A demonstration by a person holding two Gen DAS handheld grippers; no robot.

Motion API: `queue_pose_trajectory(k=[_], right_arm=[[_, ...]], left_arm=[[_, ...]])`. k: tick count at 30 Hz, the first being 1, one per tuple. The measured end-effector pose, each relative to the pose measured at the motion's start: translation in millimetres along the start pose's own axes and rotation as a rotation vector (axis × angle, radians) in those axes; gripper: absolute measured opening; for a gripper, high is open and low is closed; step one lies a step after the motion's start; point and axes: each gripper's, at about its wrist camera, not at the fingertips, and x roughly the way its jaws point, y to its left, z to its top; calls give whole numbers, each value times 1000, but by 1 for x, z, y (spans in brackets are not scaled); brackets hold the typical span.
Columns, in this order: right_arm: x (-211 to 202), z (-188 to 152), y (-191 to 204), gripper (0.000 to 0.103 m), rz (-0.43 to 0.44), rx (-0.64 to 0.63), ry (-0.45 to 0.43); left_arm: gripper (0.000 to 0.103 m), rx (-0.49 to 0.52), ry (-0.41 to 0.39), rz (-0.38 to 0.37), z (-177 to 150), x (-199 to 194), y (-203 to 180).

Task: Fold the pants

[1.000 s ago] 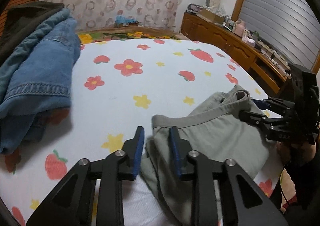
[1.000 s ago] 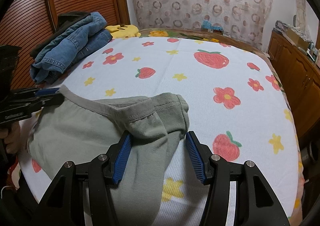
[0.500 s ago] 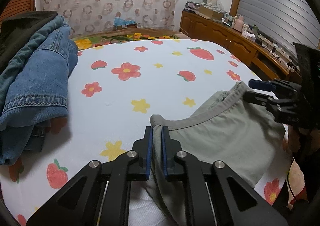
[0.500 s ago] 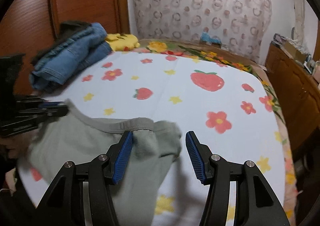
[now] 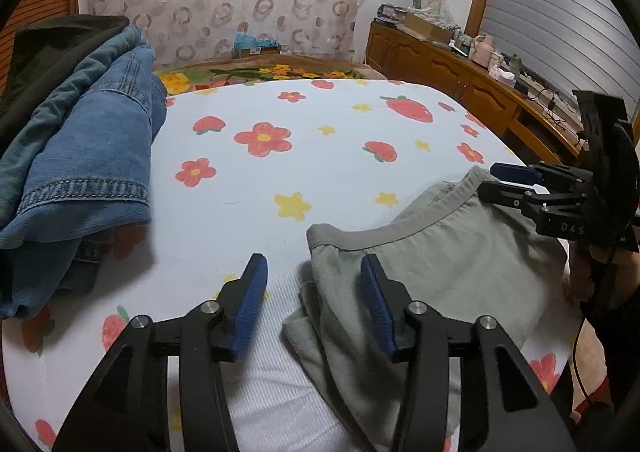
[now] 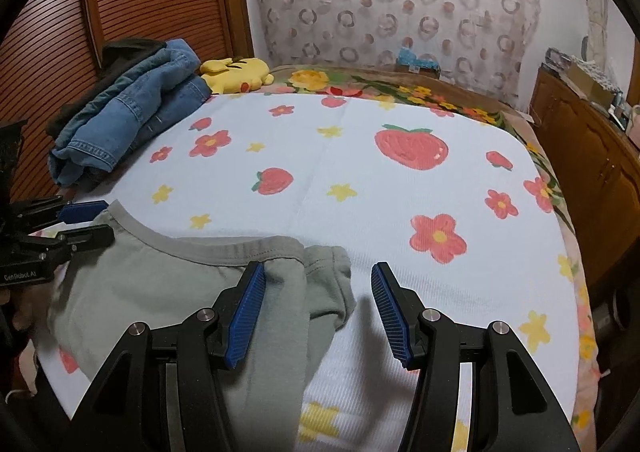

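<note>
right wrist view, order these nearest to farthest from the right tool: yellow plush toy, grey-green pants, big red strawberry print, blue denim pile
1. Grey-green pants, under the right tool, its left finger over them.
2. Big red strawberry print, mid-sheet ahead.
3. Blue denim pile, far left.
4. Yellow plush toy, beyond the denim by the headboard.

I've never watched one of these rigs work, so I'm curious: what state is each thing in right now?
Left gripper: open, a corner of the waistband between its fingers.
Right gripper: open, the other waistband corner between its fingers.
Grey pants: lying on the bed, waistband spread out, not gripped.
Denim clothes: heaped at the bed's left side.
Yellow plush toy: lying beside the denim heap.
Bedsheet: spread flat.
</note>
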Motion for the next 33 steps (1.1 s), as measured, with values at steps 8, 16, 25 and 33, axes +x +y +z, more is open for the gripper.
queue_pose_trajectory(k=[8, 16, 25, 33], right_arm=[[-9, -5, 4, 57, 11, -27, 9], [-3, -6, 1, 57, 31, -16, 43], [8, -7, 4, 63, 27, -15, 74], [10, -9, 4, 67, 25, -20, 64]], left_arm=[[86, 9, -2, 15, -4, -5, -3], [86, 15, 27, 11, -13, -4, -5], [86, 21, 55, 33, -20, 5, -4], [87, 41, 50, 50, -21, 6, -7]])
